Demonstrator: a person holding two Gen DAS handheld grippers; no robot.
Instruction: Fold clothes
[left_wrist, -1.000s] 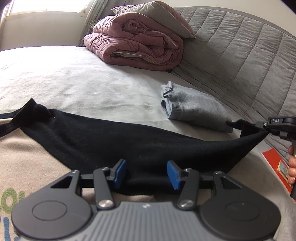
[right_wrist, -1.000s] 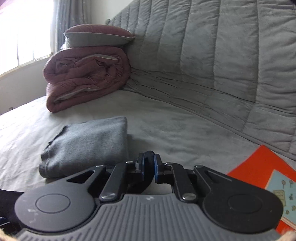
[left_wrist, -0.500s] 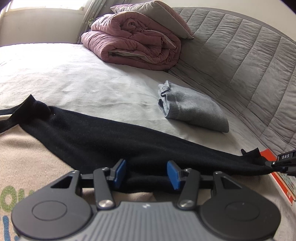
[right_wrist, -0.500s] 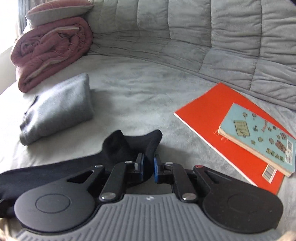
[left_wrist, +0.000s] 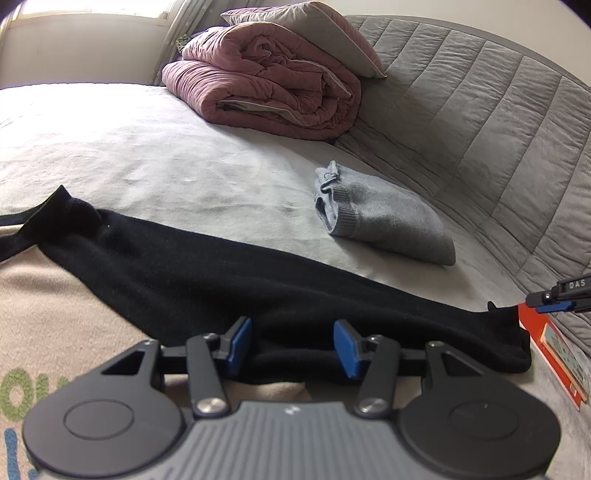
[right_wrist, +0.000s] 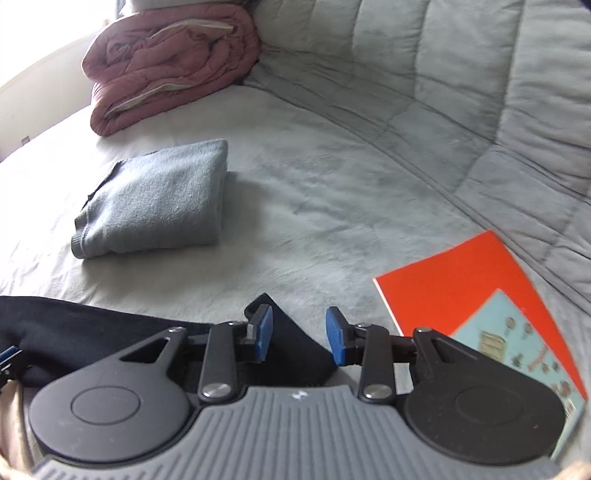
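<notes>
A black garment (left_wrist: 221, 280) lies stretched across the bed, over a beige printed garment (left_wrist: 44, 325). My left gripper (left_wrist: 293, 347) stands open over the black garment's near edge, and a fold of the cloth lies loose between its blue pads (left_wrist: 240, 345). My right gripper (right_wrist: 300, 339) hovers over the black garment's right corner (right_wrist: 288, 332). Its jaws are opening, and the corner lies slack under them without being pinched. In the left wrist view the right gripper's tip (left_wrist: 554, 295) shows at the far right edge.
A folded grey sweater (left_wrist: 384, 225) (right_wrist: 155, 206) lies beyond the black garment. A rolled pink duvet (left_wrist: 266, 96) and a pillow (left_wrist: 314, 33) sit at the back against the quilted grey headboard (left_wrist: 480, 110). An orange book (right_wrist: 461, 288) under a light blue one (right_wrist: 517, 343) lies at the right.
The right gripper brought the black corner down onto the bed beside the books and then parted its jaws, letting the cloth go. The left gripper stayed as it was.
</notes>
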